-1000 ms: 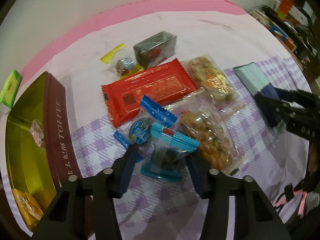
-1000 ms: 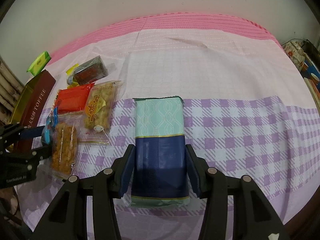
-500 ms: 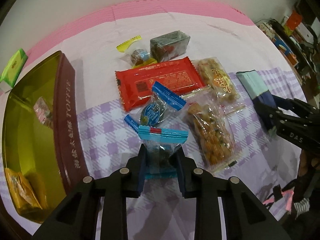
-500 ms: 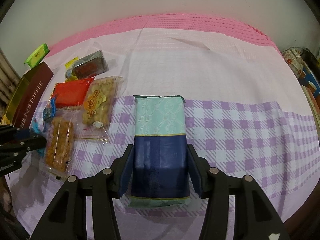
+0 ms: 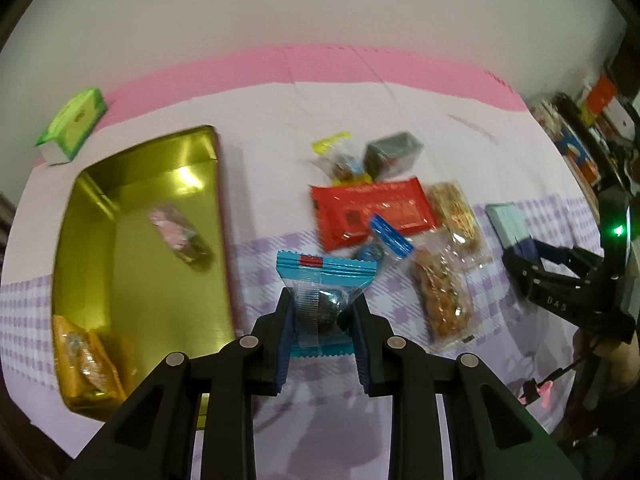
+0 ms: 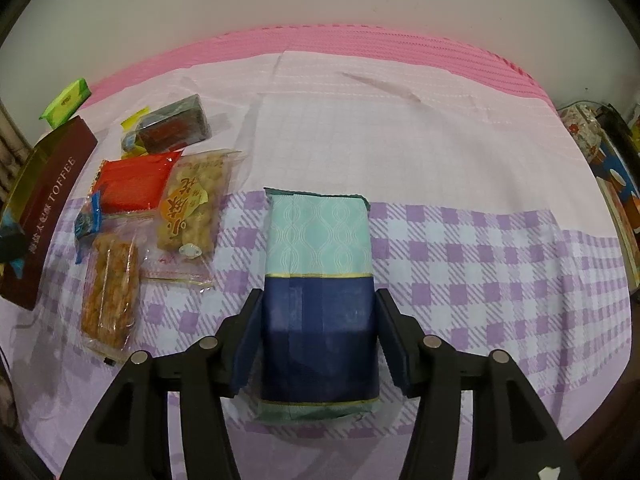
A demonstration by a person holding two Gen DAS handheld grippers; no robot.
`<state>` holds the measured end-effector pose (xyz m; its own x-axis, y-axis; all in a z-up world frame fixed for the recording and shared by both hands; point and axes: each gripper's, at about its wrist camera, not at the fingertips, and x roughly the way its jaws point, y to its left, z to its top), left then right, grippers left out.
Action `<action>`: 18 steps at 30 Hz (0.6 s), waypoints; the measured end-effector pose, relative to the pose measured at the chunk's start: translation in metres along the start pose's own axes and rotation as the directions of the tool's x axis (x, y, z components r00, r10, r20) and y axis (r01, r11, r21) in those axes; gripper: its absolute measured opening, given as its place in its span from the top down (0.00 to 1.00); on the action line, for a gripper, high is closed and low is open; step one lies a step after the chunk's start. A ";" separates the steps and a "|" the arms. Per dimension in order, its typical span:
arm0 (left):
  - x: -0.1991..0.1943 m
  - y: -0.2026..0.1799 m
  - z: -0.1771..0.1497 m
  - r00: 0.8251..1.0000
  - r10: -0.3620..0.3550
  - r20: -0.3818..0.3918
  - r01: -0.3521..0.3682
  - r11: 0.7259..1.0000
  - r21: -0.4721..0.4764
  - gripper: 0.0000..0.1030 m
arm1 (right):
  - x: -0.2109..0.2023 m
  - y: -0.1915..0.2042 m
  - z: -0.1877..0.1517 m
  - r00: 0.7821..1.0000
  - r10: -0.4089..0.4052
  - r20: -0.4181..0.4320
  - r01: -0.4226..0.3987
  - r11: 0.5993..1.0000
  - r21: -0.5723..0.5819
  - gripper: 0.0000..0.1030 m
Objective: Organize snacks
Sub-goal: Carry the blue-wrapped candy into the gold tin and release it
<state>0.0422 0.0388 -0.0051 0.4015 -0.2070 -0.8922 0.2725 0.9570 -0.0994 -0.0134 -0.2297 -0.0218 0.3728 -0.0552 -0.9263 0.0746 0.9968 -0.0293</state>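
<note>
Left tongs (image 5: 322,320) — clamping a blue-ended sweet packet (image 5: 325,292) by its dark middle, holding it off the cloth, just right of the gold tin (image 5: 140,240).

Right tongs (image 6: 316,340) — jaws opening, standing either side of the teal-and-navy pack (image 6: 318,292) lying flat on the checked cloth (image 6: 480,260); the pads are looking slightly clear of its sides.

Step in hand, by my reading: carrying the packet toward the tin, which is already holding a pink sweet (image 5: 178,232) and orange packets (image 5: 86,352). Next move is calling for a swing left over the tin's rim and a release inside.

Awaiting sorting on the surface — red pack (image 5: 372,210), two nut bars (image 5: 442,300), a dark block (image 5: 394,154), a green box (image 5: 74,124) beyond the tin.
</note>
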 end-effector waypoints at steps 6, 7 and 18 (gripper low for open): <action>-0.009 0.028 -0.001 0.999 0.045 0.019 -0.044 0.997 -0.059 0.73 | 0.007 -0.002 0.011 1.000 -0.005 -0.013 0.005 1.000 0.011 0.45; -0.010 0.034 -0.001 0.998 0.054 0.018 -0.052 0.996 -0.069 0.73 | 0.008 -0.002 0.014 1.000 -0.006 -0.015 0.006 1.000 0.011 0.44; -0.009 0.107 -0.017 0.984 0.175 -0.030 -0.177 0.963 -0.202 0.73 | 0.015 -0.003 0.025 1.000 -0.012 -0.029 0.013 1.000 0.024 0.40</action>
<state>0.0530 0.1463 -0.0148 0.4168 -0.0307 -0.9085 0.0146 0.9995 -0.0271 0.0150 -0.2346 -0.0263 0.3450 -0.0653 -0.9363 0.1015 0.9943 -0.0320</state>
